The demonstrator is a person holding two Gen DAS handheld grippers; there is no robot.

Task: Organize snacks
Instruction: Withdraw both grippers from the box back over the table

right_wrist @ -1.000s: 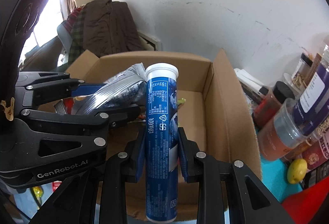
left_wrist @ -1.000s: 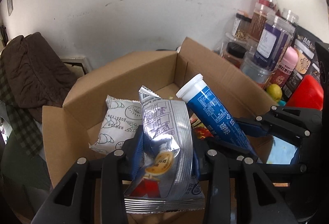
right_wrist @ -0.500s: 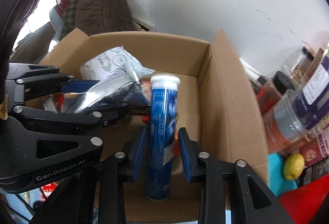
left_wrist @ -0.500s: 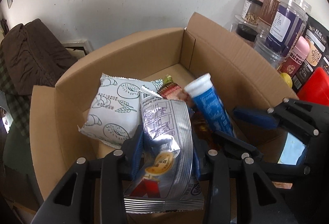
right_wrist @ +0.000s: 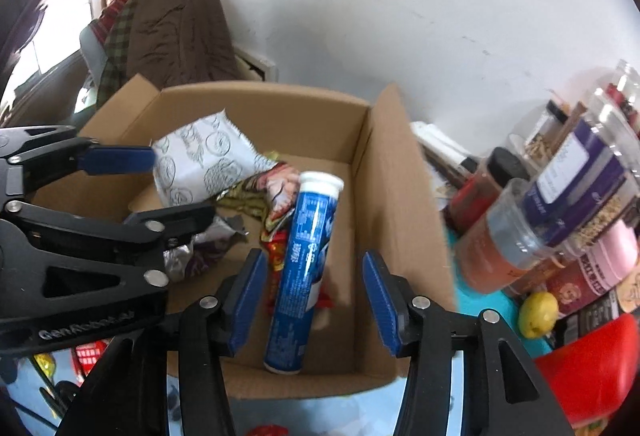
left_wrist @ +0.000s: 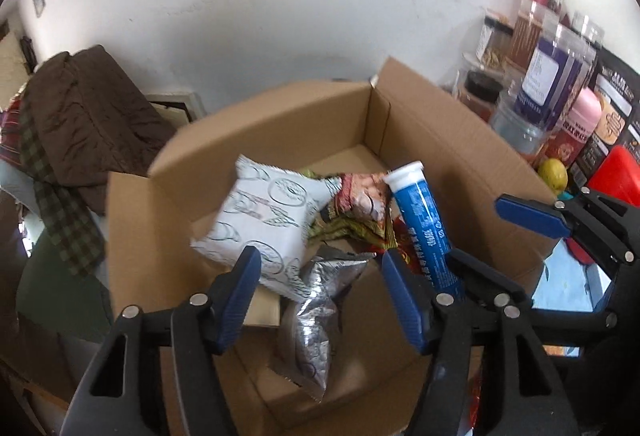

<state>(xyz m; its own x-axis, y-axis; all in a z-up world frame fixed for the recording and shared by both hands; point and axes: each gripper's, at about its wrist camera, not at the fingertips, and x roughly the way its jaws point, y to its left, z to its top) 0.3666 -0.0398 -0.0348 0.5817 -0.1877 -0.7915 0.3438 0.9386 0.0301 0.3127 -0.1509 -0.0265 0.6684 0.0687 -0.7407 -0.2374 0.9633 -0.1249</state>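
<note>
Hovering over the near edge of the cardboard box (left_wrist: 460,124), the left hand-held gripper (left_wrist: 320,300) is standing with its jaws spread, having just been opening; the silver foil packet (left_wrist: 316,320) is lying between the blue pads without either pad pressing on it, resting inside the box against the near wall. Just to its right, the right hand-held gripper (right_wrist: 312,300) is also standing spread after just opening, and the blue tube (right_wrist: 304,268) with the white cap is sitting between its pads, apart from both, leaning with its cap toward the far side and its base on the box floor by the near wall. Farther in, the white printed pouch (left_wrist: 260,220) is lying at the left, touching the colourful wrappers (left_wrist: 356,204) in the middle. Outside the box, at the right, jars (right_wrist: 560,196) and a small yellow fruit (right_wrist: 538,314) are crowding the worktop (right_wrist: 516,316).
</note>
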